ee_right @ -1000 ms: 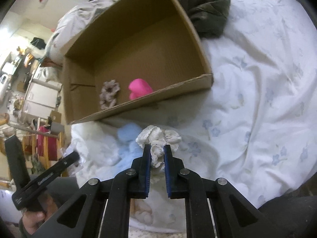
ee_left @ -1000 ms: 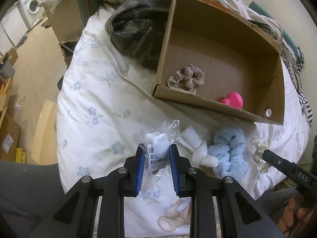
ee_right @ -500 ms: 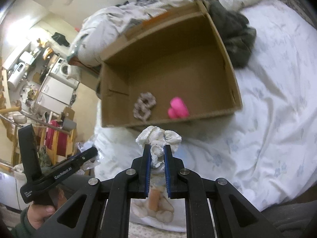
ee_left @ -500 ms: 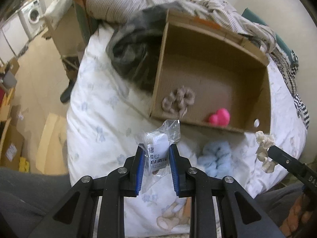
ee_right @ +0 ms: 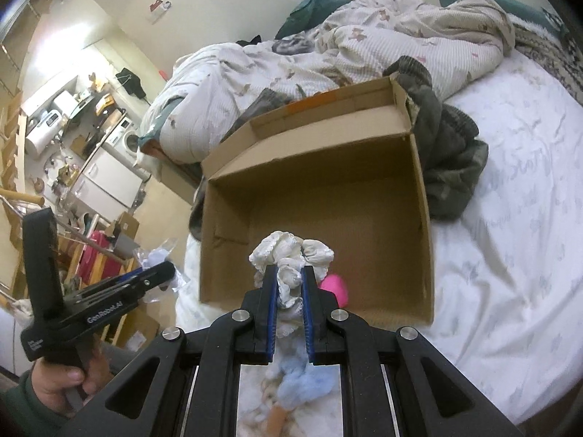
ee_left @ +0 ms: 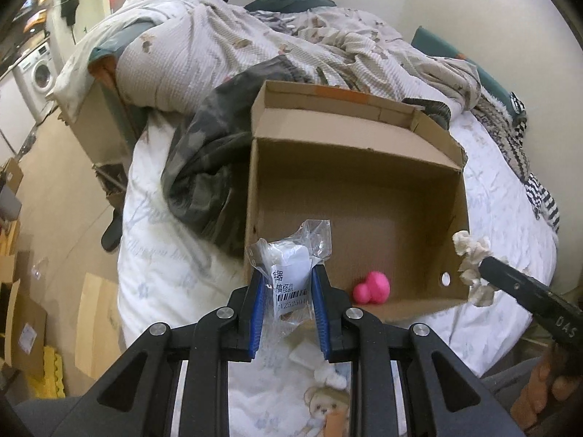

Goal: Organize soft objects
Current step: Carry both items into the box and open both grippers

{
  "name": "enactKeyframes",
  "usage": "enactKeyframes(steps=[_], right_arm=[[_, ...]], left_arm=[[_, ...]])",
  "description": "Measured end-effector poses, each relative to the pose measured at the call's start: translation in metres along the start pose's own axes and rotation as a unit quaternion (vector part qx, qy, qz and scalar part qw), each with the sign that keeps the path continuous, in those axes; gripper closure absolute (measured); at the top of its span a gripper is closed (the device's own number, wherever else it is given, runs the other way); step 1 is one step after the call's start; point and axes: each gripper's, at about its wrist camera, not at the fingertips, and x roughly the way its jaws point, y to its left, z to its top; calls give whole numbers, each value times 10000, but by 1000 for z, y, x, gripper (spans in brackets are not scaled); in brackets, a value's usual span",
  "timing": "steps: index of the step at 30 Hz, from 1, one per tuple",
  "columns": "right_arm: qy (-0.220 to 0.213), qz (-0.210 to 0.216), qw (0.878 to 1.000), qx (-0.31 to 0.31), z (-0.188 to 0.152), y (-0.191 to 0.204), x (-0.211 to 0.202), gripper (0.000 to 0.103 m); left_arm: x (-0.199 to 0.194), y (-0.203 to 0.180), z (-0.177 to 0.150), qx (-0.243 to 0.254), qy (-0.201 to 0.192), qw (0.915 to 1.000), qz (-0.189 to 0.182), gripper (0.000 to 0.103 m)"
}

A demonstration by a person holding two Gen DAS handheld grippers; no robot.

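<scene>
My left gripper (ee_left: 288,287) clamps a clear plastic packet (ee_left: 291,255) with a white item inside; its label carries a barcode and a code reading roughly "DVZ52504", plus characters I cannot read. My right gripper (ee_right: 290,287) pinches a cream scrunchie (ee_right: 291,255). "GenRobot.AI" is printed on the left tool's side. Both loads hang over the near rim of the open cardboard box (ee_left: 364,189), whose floor holds a pink toy (ee_left: 371,287) and much bare room. A blue scrunchie (ee_right: 302,382) lies on the bedsheet (ee_right: 510,218) below.

Both wrist cameras look down (closely) into one shared cardboard box (ee_left: 349,196).
</scene>
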Motion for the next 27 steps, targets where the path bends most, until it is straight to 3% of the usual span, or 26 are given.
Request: enactKeyframes(steps=[9,13,20,27], right_arm=[[188,-447,9988,8,-10,-19,36,89],[329,-531,9980,42,-13,-26,44,89],[602,-613,9958,317,-13,-42,57,89],[779,-732,9941,190,-16,-39,70,89]], left_arm=[[43,-15,-7,360,54,9992,-149,81],[59,-22,-16,693,27,9974,211,81],[76,-12,-21,242,464,9984,-202,81],[71,-20,-20,379,324,9986,-197,81]])
